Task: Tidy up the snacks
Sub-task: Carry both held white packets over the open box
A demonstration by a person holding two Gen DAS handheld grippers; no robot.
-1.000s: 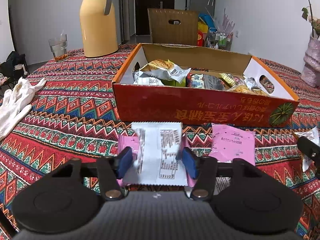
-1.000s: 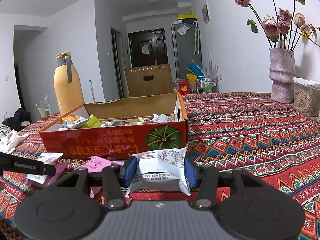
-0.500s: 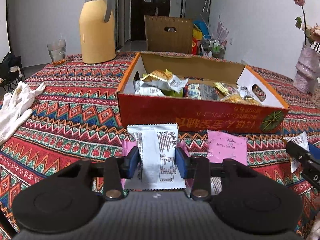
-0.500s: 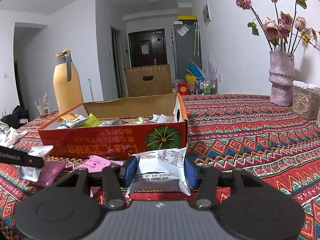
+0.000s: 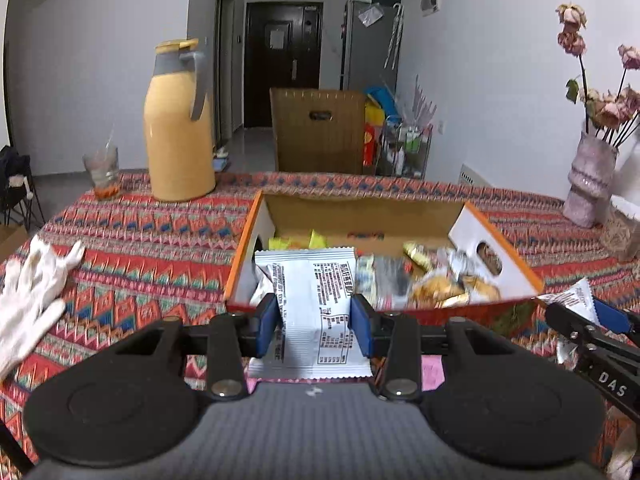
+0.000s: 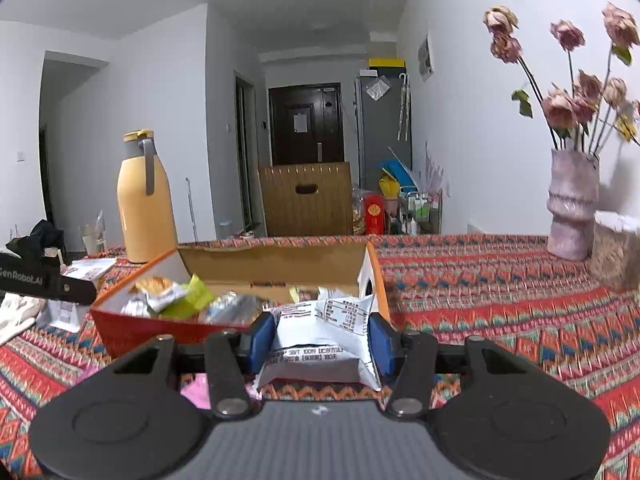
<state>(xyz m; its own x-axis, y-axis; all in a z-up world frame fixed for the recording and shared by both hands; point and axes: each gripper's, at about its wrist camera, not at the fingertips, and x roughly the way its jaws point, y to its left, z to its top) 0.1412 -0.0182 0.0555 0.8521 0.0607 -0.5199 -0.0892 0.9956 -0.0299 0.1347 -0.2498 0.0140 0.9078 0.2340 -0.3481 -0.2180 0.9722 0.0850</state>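
Lift done on both sides: a second ago each packet sat low in front of the snack box (image 5: 384, 308), now both ride at rim height. My left gripper (image 5: 314, 322) has its fingers clamped on a white packet (image 5: 316, 312), hanging over the box's near-left corner. Right gripper (image 6: 318, 338) fingers clamped on a crumpled white packet (image 6: 324, 340), just short of the near-right corner by the handle cutout. Reads as carry nearly over, drop next. Near wall is the edge to clear. Box is half full, open room toward the back wall. Pink packets (image 5: 432, 372) left on the worktop (image 5: 140, 248).
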